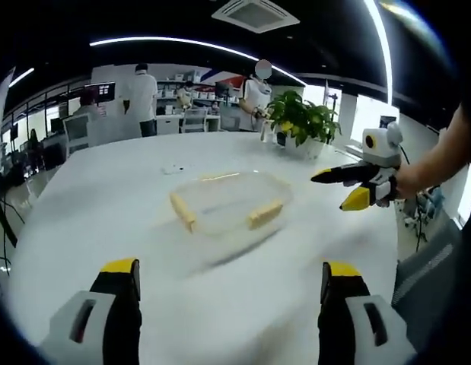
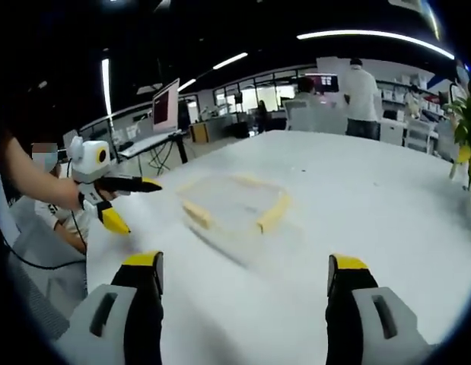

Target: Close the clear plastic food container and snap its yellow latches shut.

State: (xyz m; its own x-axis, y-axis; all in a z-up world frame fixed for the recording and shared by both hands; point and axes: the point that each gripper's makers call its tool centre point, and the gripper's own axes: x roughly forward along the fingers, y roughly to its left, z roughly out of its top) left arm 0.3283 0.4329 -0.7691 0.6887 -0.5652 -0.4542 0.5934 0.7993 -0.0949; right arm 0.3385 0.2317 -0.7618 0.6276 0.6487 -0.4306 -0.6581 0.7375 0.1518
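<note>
A clear plastic food container [image 1: 231,199] [image 2: 235,201] lies flat on the white table, blurred by motion. Yellow latches [image 1: 265,214] [image 2: 272,214] run along its sides. My left gripper [image 1: 229,275] is open, its yellow-tipped jaws wide apart near the table's front, short of the container and holding nothing. My right gripper [image 2: 246,274] is open too, likewise short of the container. In the left gripper view the right gripper [image 1: 344,188] comes in from the right, held by a hand beside the container. In the right gripper view the left gripper [image 2: 132,201] enters from the left.
The white table [image 1: 106,220] [image 2: 372,198] stretches wide around the container. A potted green plant [image 1: 302,120] stands at its far edge. Behind are office desks, monitors and several people, one standing [image 1: 141,99] [image 2: 361,95].
</note>
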